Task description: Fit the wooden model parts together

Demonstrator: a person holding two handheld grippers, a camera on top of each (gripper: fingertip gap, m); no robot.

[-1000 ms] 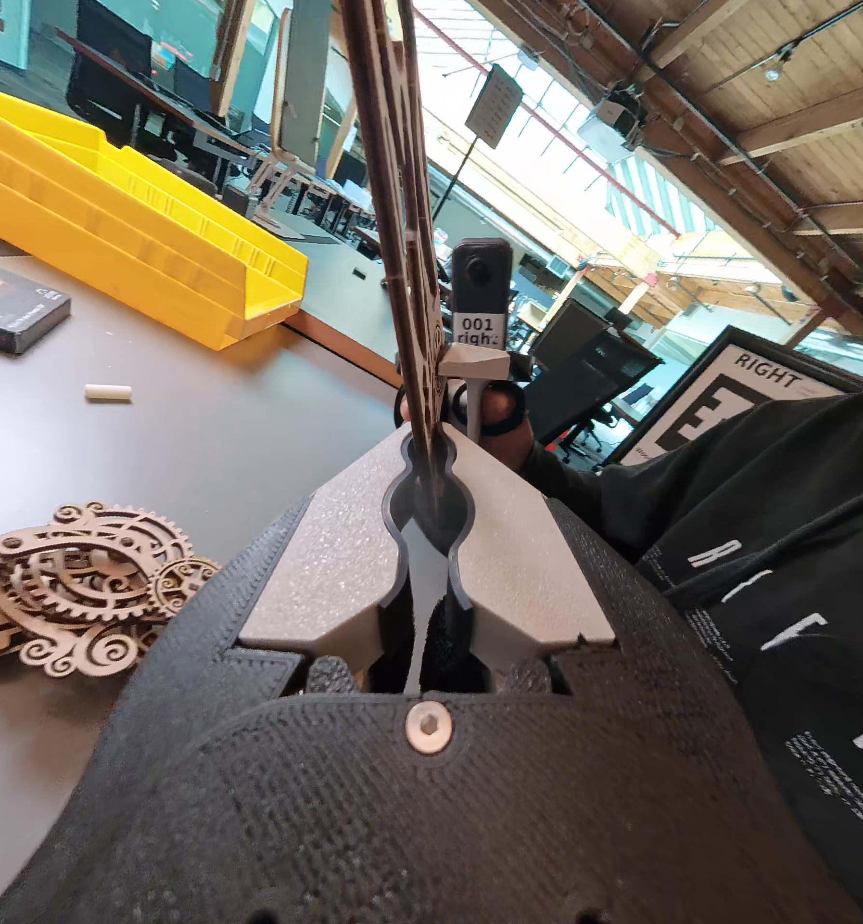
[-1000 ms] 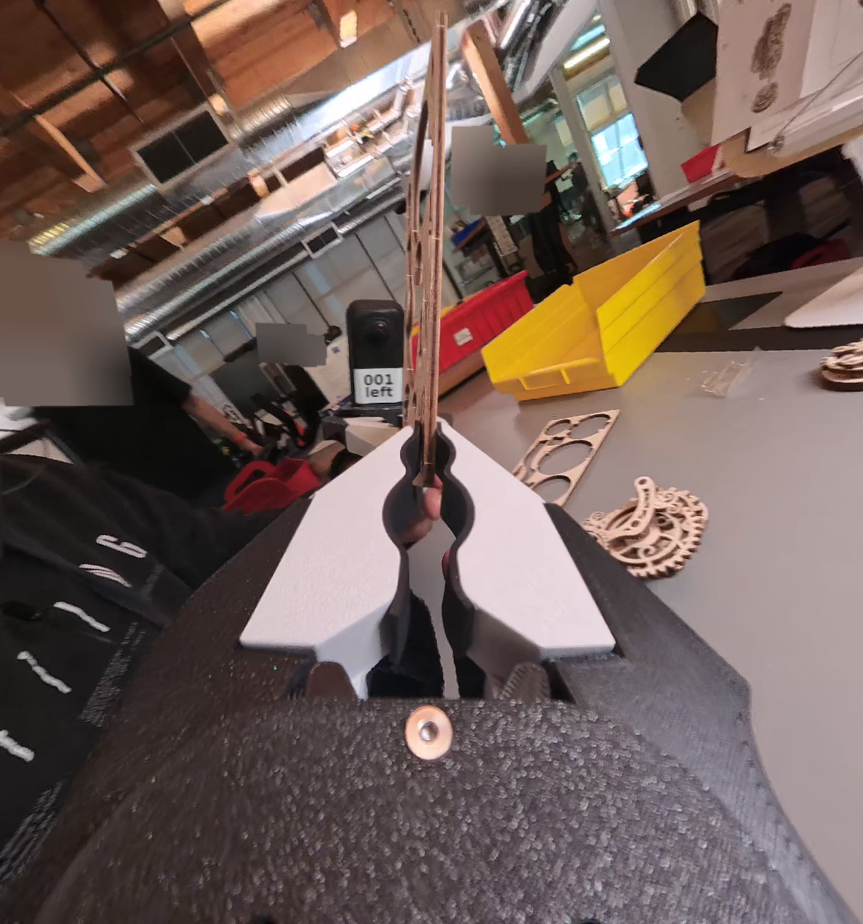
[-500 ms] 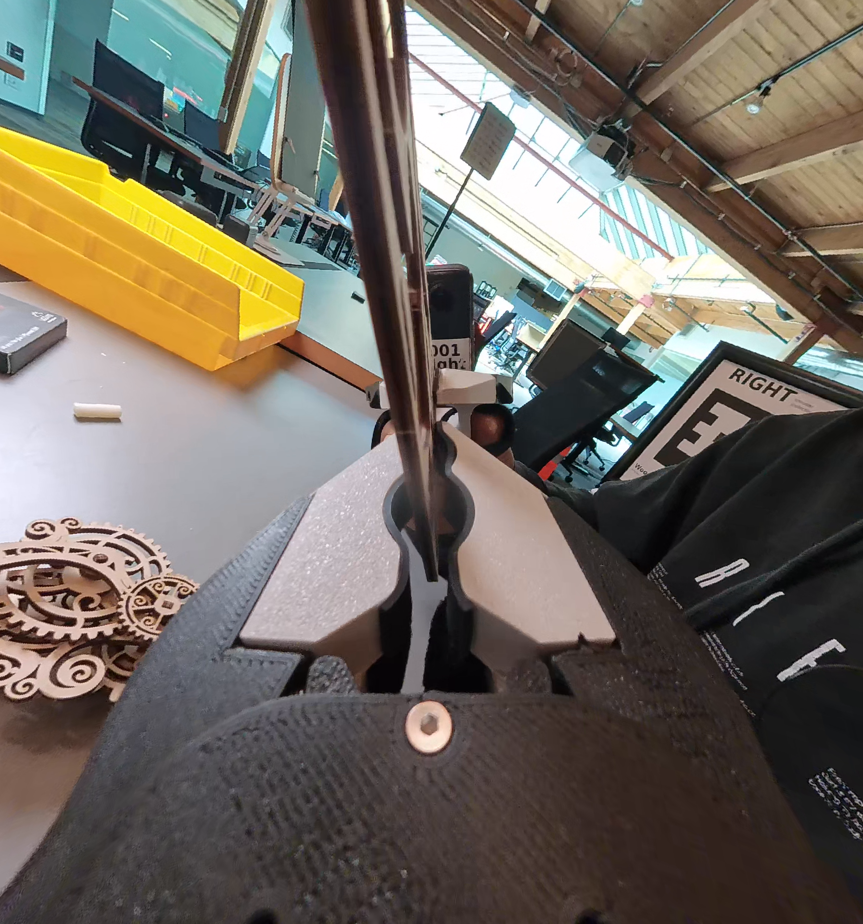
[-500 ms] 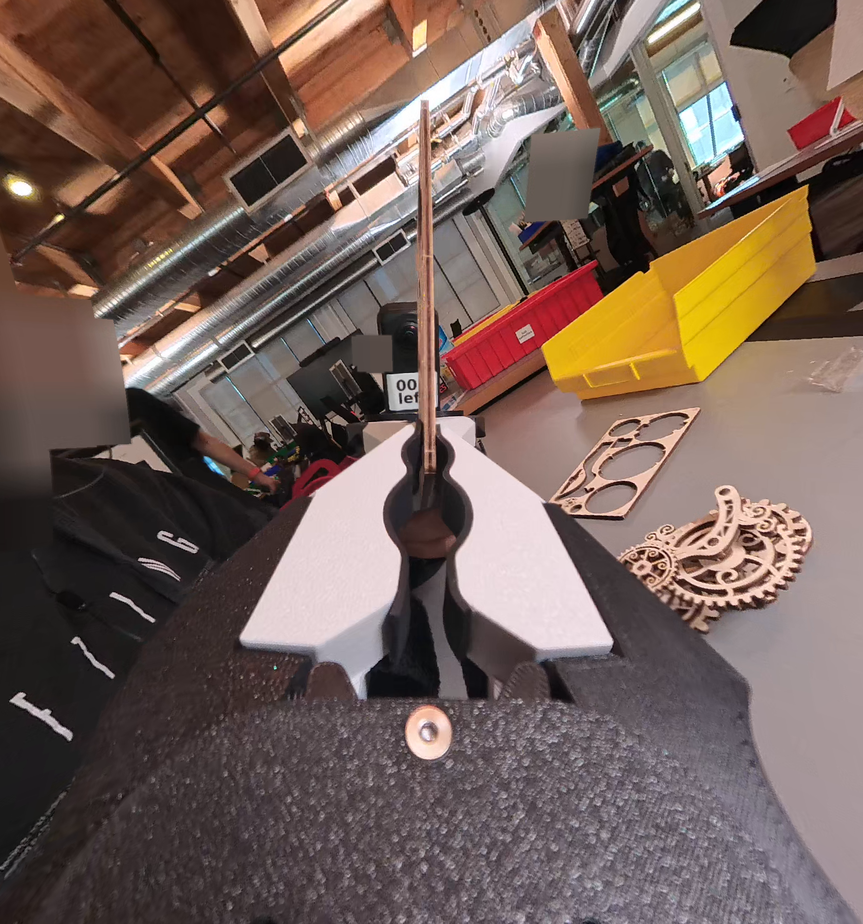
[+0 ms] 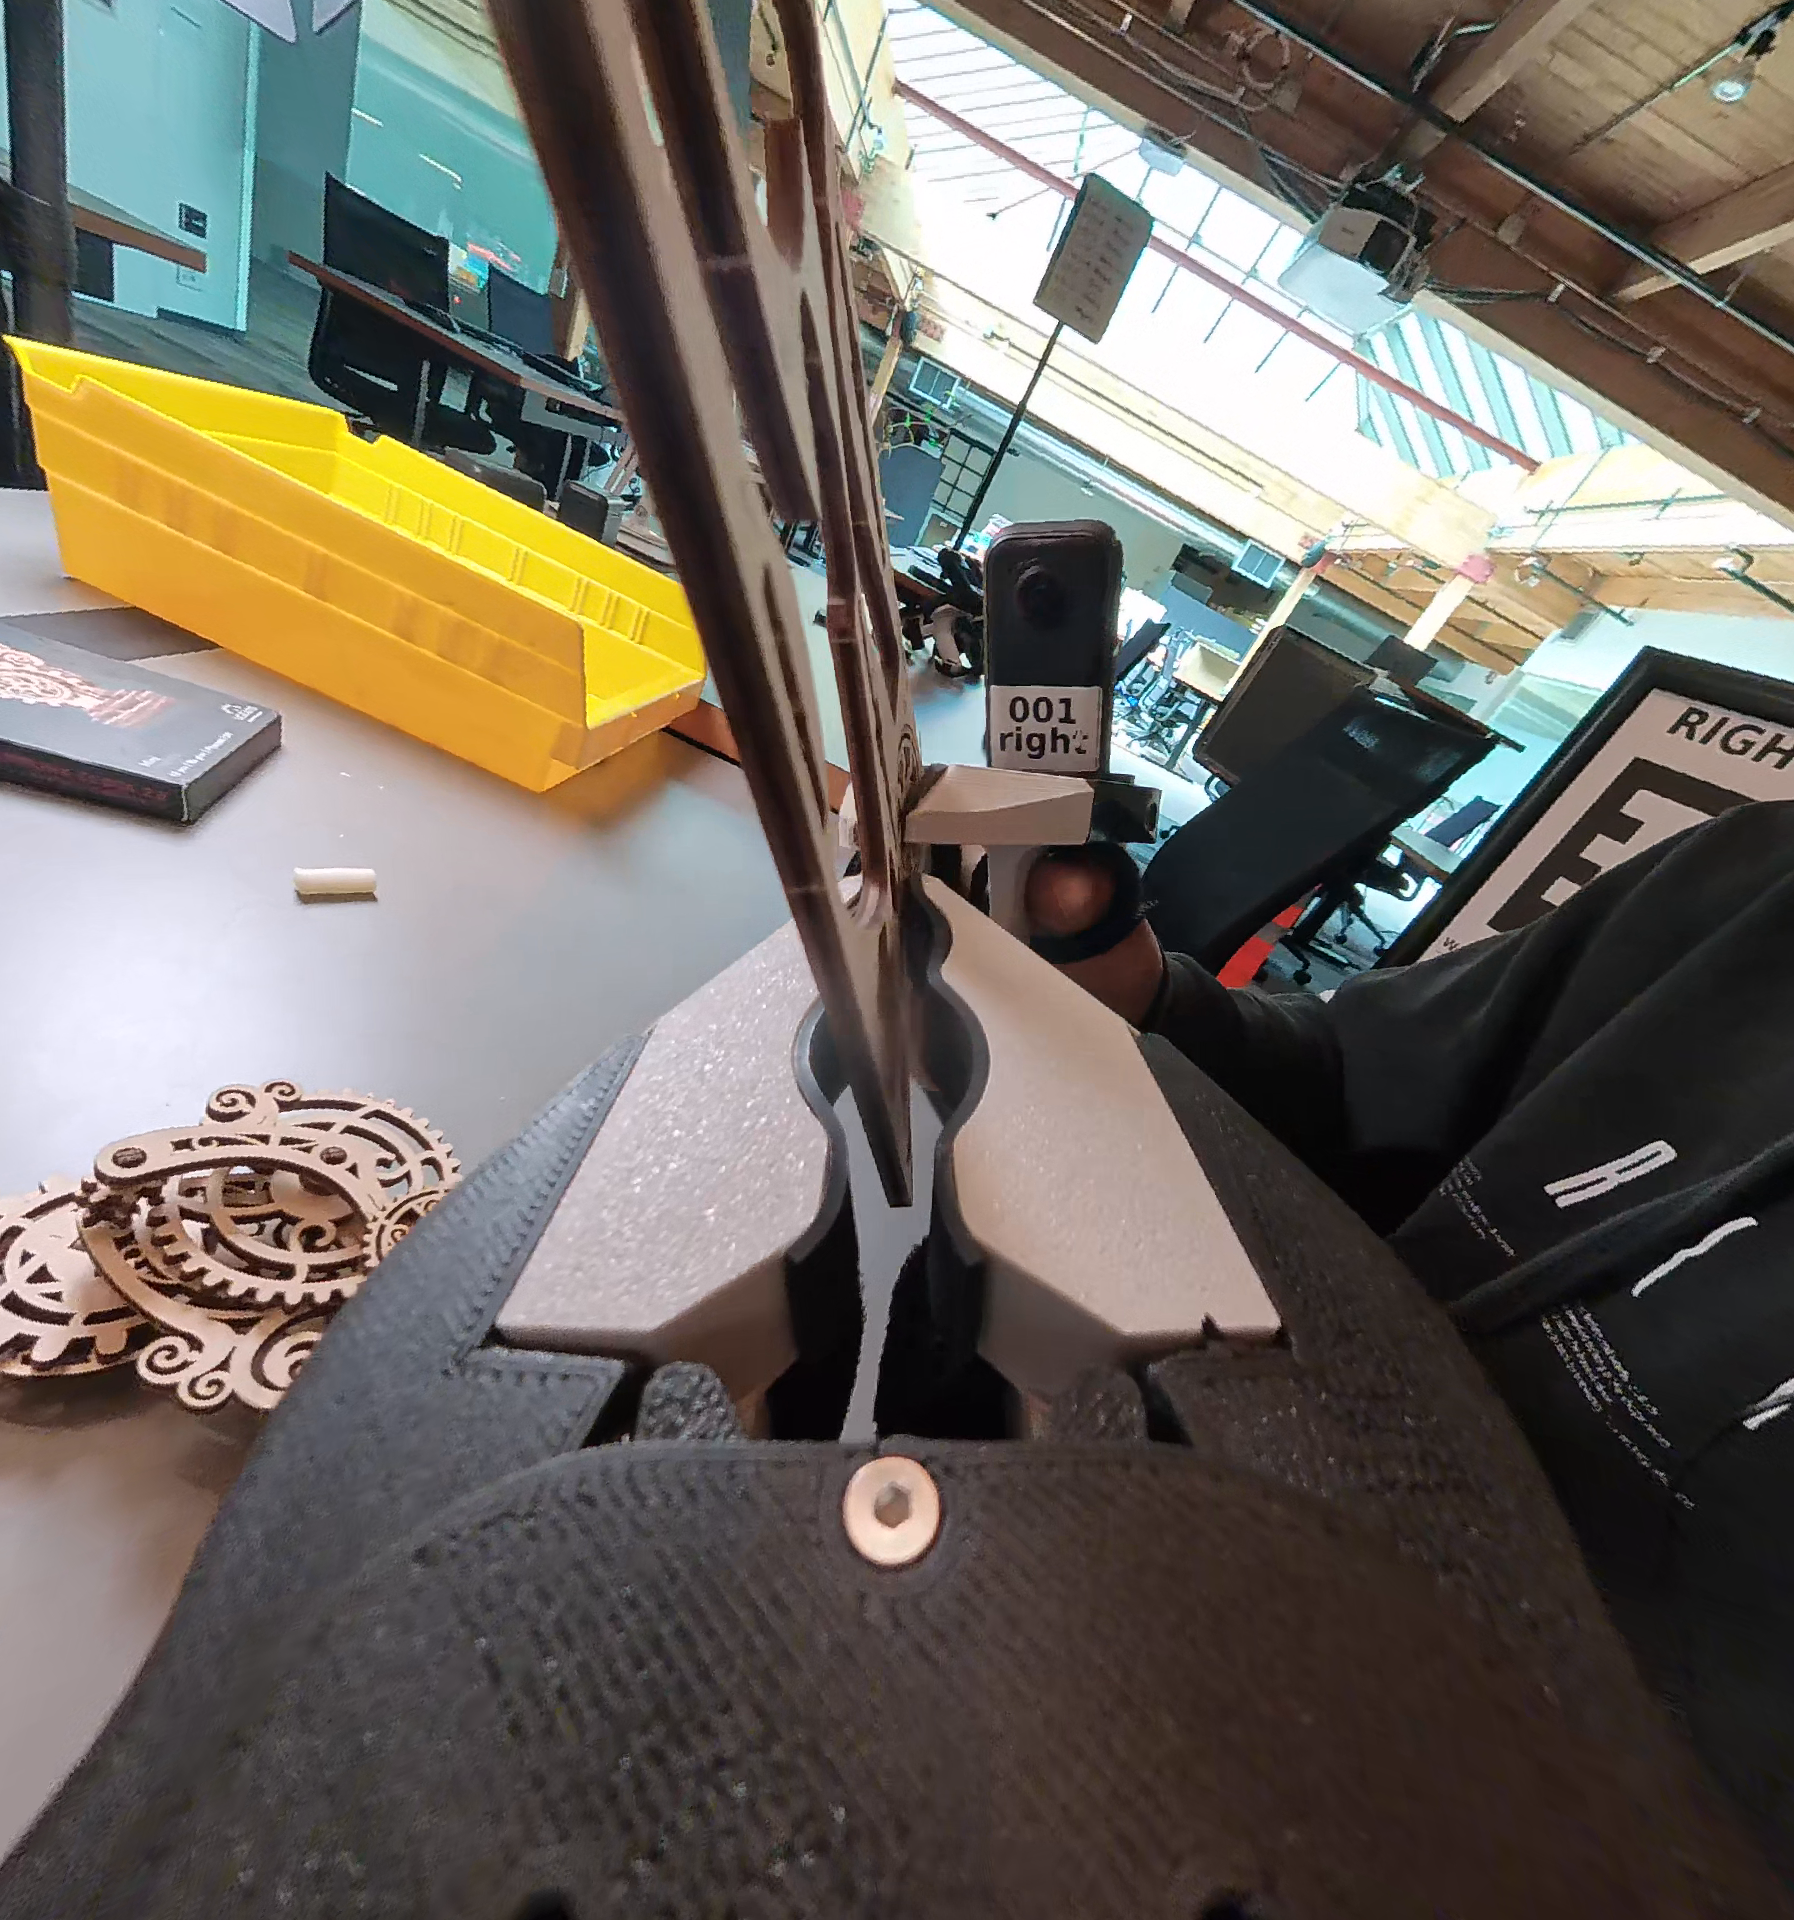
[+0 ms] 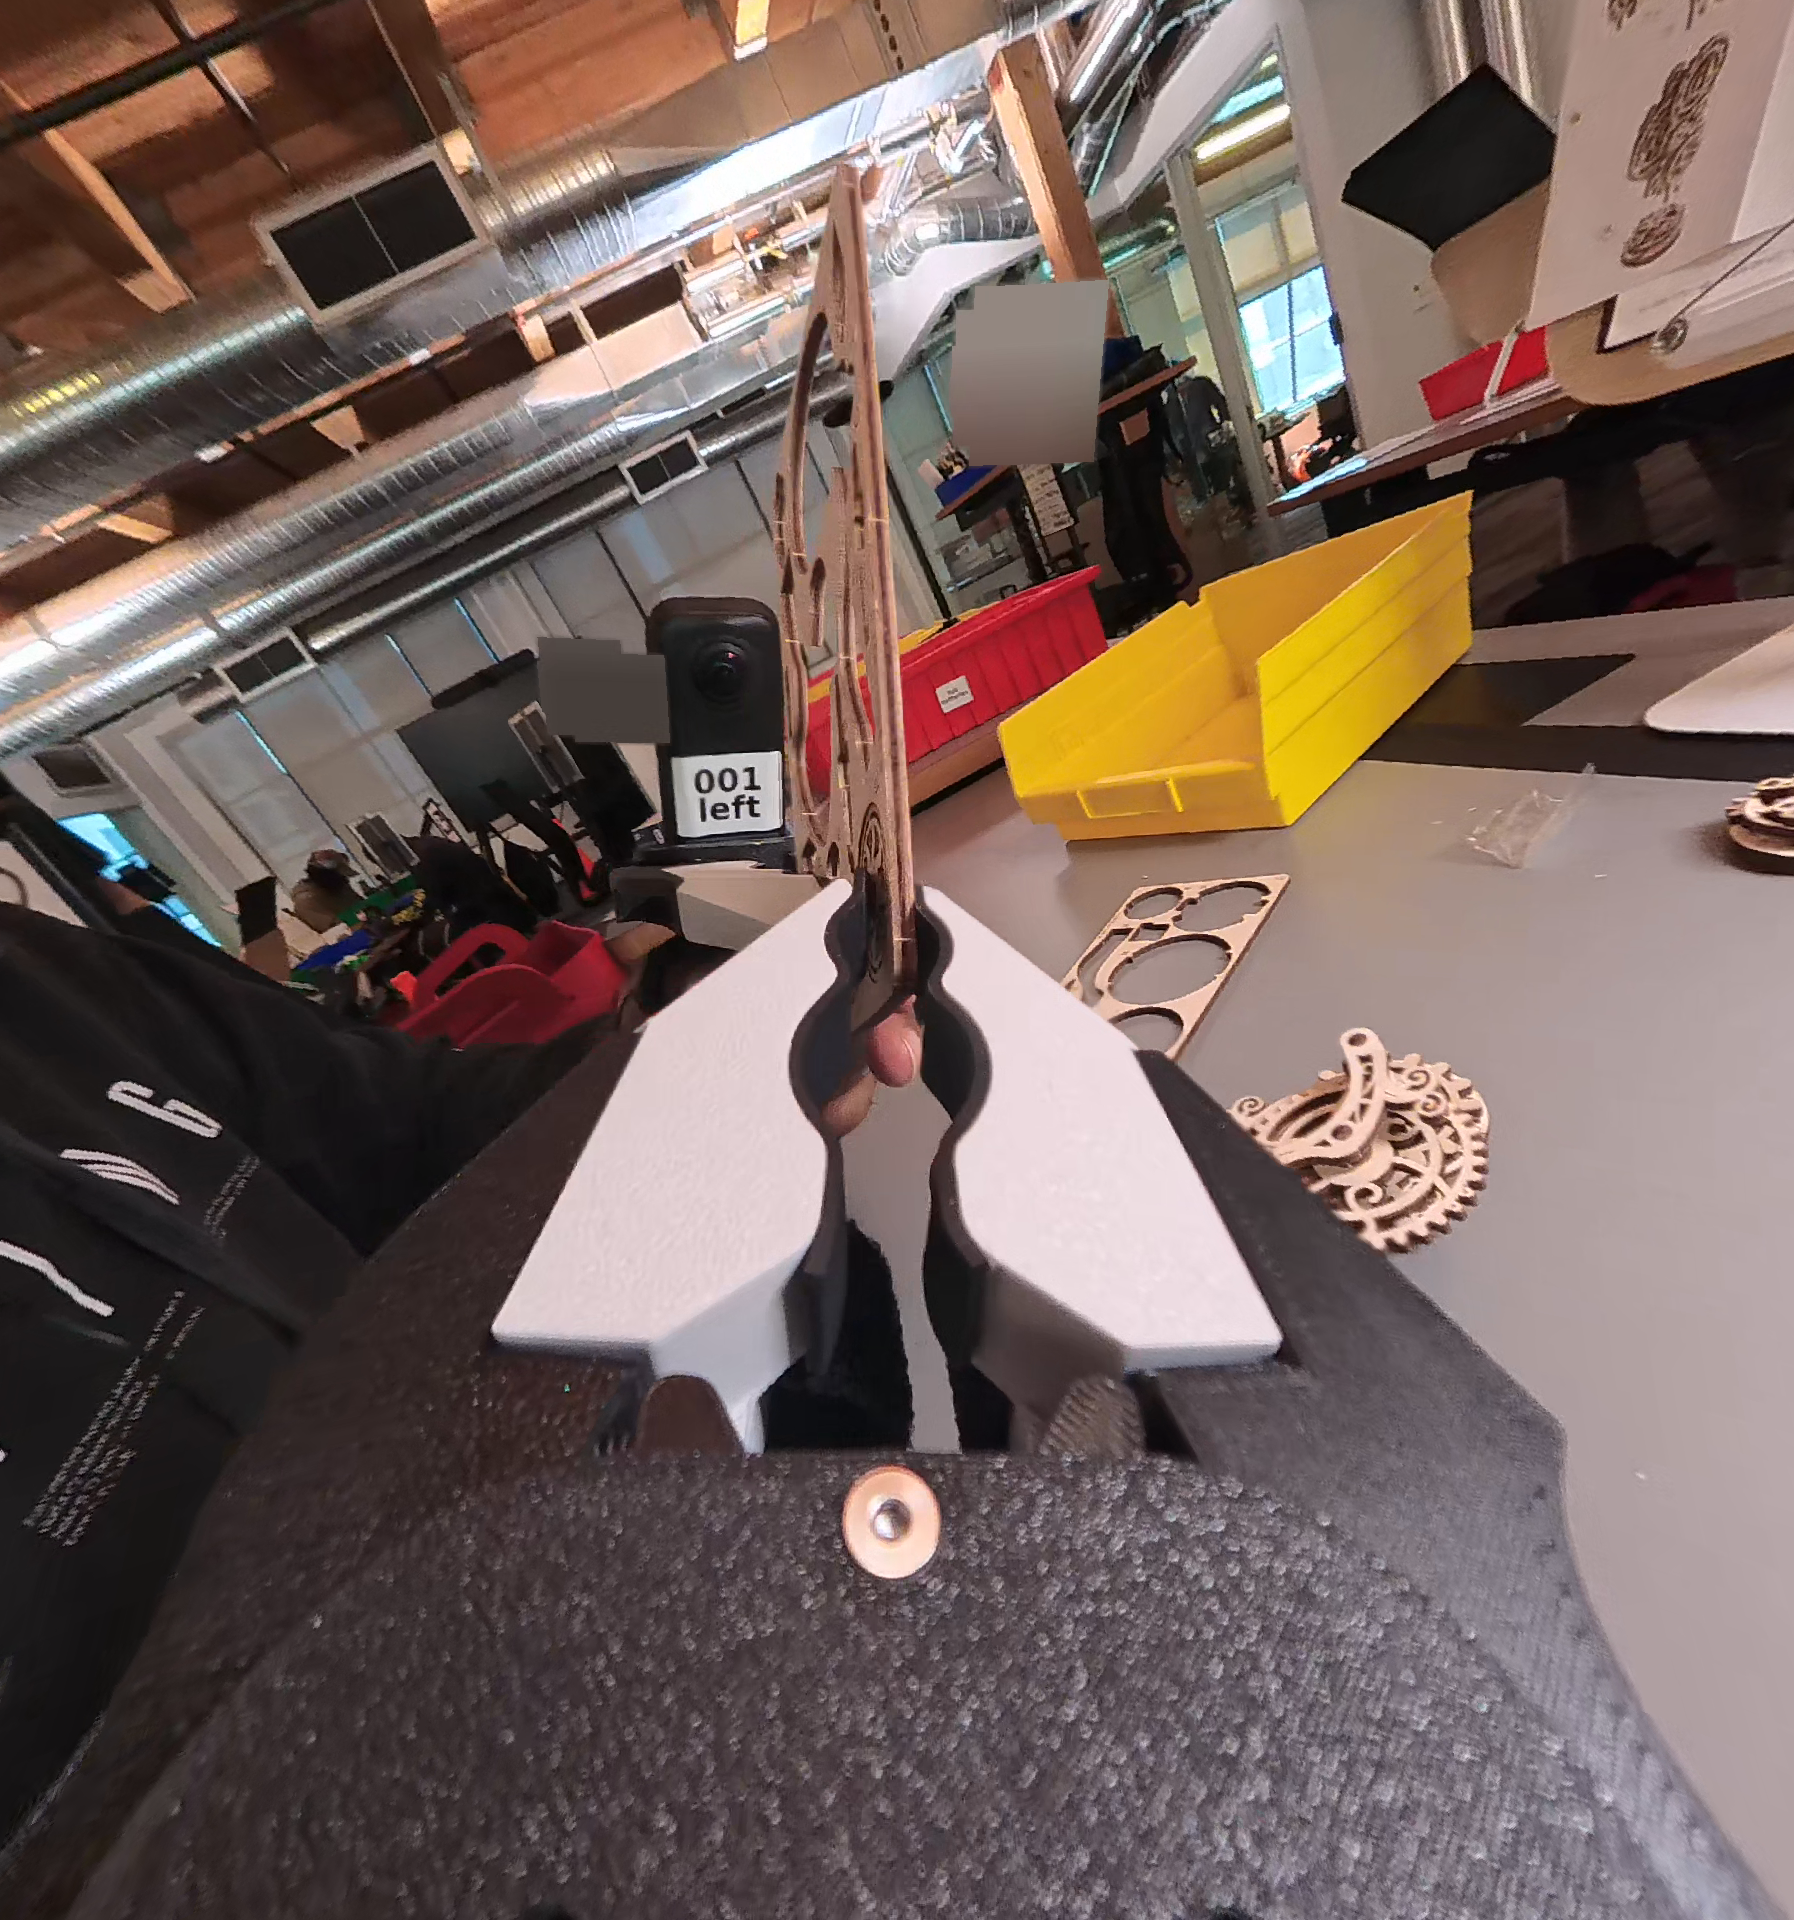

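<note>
Wooden sheet (image 5: 768, 582) gripped upright by left gripper (image 5: 888, 925); same sheet clamped opposite by right gripper (image 6: 888, 914). Gear assembly (image 5: 197, 1226) left on tabletop (image 5: 249, 997).

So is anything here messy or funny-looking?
Nothing looks broken or spilled. Both grippers, left and right, pinch one thin wooden sheet standing on edge in the air. A small white peg lies loose on the grey table.

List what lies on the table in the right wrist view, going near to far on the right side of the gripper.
Gear assembly → cut-out wooden sheet → yellow bin → red bin.
</note>
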